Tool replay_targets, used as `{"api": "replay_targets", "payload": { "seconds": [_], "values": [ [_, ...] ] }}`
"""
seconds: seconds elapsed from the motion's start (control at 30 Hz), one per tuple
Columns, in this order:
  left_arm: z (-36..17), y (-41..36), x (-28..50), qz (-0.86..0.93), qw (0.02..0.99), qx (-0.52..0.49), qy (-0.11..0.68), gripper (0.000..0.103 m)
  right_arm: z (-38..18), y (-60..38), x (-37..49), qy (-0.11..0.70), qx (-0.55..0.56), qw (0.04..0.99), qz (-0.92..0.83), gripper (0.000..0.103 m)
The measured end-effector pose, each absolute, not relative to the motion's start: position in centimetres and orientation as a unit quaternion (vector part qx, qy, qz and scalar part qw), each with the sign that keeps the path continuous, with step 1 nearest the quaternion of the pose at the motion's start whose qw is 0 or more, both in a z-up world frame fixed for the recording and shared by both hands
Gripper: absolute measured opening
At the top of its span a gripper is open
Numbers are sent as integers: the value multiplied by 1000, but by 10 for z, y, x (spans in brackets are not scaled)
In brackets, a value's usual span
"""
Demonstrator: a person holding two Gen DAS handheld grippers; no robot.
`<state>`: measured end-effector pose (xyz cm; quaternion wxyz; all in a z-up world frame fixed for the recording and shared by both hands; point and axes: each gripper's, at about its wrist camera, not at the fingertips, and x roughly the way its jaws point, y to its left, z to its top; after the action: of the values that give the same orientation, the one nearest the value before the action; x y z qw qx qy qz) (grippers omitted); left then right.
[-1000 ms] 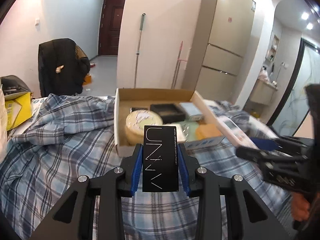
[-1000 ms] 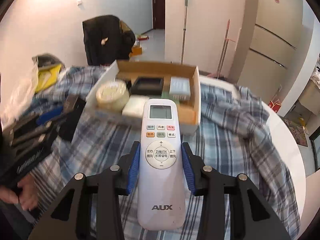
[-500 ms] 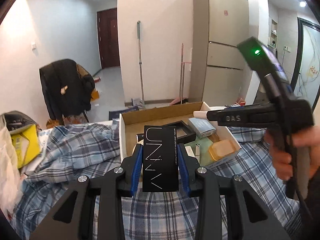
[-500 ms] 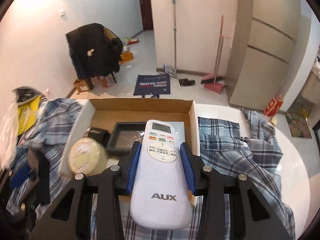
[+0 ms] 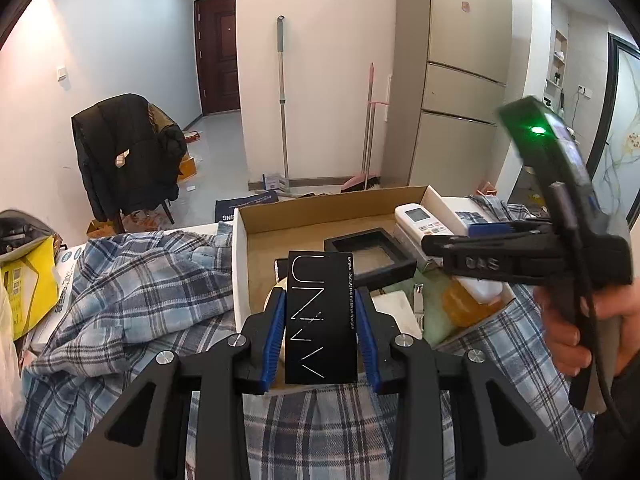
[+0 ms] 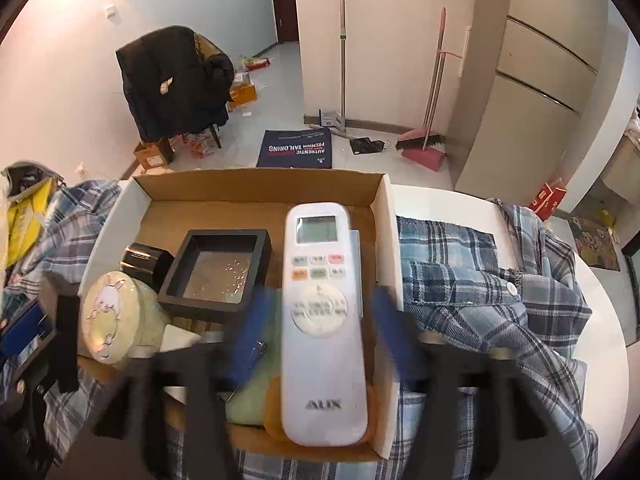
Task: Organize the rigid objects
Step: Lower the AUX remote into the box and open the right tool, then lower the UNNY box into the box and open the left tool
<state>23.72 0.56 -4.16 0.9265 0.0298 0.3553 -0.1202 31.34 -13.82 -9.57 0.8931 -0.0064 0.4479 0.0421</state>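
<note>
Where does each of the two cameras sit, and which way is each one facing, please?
Left wrist: on the left tool, looking forward and down at the cardboard box; its fingers grip a black carton, and the right hand shows.
Right wrist: on the right tool, above the box, jaws opening around the white remote.
Shared: box, remote, black tray, fridge.

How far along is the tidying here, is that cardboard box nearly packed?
Mostly packed: the cardboard box already holds a round tin, a black tray and more. The white remote now lies in the box as the right claw opens around it. Left: the black carton, gripped in the left claw, is not in the box yet.
</note>
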Motion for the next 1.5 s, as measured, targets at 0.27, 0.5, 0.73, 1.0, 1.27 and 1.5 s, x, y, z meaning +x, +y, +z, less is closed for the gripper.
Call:
{"api": "replay_targets", "payload": {
  "seconds": [0.27, 0.5, 0.73, 1.0, 1.27, 1.5],
  "values": [
    [-49, -3, 265, -178, 897, -10, 405, 36, -66, -168, 284, 414, 48, 908, 48, 77],
    [-60, -27, 274, -184, 889, -9, 419, 36, -55, -183, 265, 410, 45, 910, 44, 77],
    [-59, -39, 273, -166, 897, 3, 409, 44, -48, -190, 250, 402, 22, 915, 37, 77],
    [-29, -28, 255, -146, 922, -1, 358, 65, -35, -188, 228, 377, 1, 926, 29, 77],
    [26, -10, 189, -152, 957, -12, 248, 85, -10, -180, 183, 328, 1, 944, 29, 77],
    [37, -5, 122, -145, 971, 22, 187, 87, 0, -172, 125, 269, -6, 963, 29, 87]
  ]
}}
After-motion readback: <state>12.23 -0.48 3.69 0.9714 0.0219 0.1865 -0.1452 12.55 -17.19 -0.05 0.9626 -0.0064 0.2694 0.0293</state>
